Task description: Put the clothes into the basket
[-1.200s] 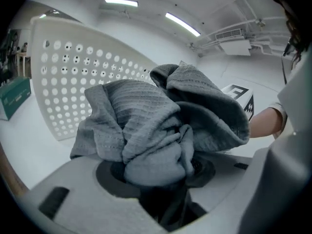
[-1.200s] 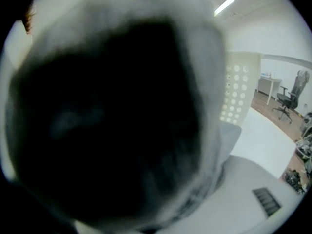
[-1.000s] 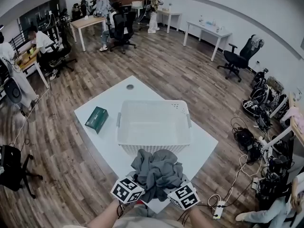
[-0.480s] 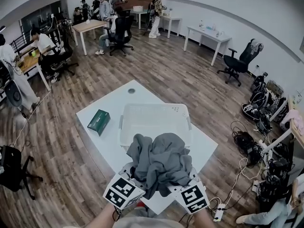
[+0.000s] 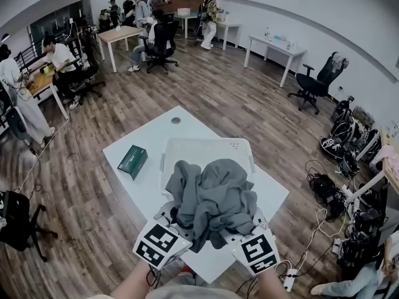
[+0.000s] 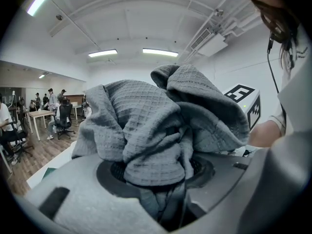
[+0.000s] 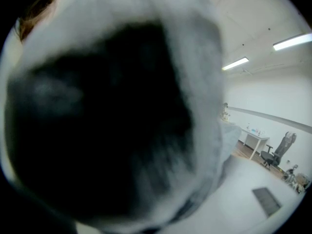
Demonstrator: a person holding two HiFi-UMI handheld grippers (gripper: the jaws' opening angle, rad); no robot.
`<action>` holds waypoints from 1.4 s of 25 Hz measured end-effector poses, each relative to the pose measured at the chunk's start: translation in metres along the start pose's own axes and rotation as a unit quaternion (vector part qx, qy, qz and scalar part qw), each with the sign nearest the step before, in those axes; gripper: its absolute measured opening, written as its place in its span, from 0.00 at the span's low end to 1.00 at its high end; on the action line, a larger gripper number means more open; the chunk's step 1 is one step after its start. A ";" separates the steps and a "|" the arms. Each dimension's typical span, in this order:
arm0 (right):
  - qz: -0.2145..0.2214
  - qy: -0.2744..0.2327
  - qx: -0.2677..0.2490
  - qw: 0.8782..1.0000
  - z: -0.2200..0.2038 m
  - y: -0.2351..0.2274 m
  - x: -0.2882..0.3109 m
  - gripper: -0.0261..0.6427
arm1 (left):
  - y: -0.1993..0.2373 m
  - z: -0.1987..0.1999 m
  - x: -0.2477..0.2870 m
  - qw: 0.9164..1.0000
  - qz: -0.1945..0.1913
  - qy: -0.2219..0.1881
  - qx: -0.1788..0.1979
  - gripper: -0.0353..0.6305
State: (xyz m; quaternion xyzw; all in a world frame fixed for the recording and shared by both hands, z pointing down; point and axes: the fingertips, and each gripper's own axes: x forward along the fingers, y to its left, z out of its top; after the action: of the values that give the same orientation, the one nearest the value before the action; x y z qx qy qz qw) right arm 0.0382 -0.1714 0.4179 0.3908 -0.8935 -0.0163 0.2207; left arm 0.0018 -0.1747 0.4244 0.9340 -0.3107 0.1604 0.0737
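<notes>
1. The grey garment (image 5: 212, 198) hangs bunched between both tools, over the near rim of the white basket (image 5: 209, 147) on the surface (image 5: 146, 139).
2. The left tool (image 5: 169, 217) is part-closed, pinching a thick fold of the cloth.
3. The right tool (image 5: 251, 222) is buried under fabric that also covers its camera, so I cannot tell whether it grips.
4. The knit looks soft, light and floppy. Its loose edges will probably sag and could snag the rim, so gathered folds seem the safest hold.
</notes>
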 end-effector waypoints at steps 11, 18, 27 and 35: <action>0.004 -0.019 -0.013 1.000 0.029 -0.036 0.026 0.46 | 0.038 0.033 0.017 1.000 0.015 -0.006 0.015 0.37; 0.001 -0.021 -0.014 1.000 0.036 -0.064 0.055 0.45 | 0.071 0.044 0.038 1.000 0.017 -0.006 0.013 0.37; 0.004 -0.017 0.003 1.000 0.030 -0.087 0.086 0.45 | 0.101 0.043 0.062 1.000 0.014 0.009 0.010 0.37; 0.004 -0.010 0.005 1.000 0.026 -0.108 0.108 0.45 | 0.123 0.044 0.084 1.000 0.013 0.012 0.003 0.37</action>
State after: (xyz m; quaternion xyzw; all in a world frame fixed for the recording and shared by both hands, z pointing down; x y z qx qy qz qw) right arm 0.0380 -0.3262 0.4133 0.3886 -0.8970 -0.0148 0.2103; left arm 0.0025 -0.3299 0.4169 0.9279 -0.3217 0.1737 0.0726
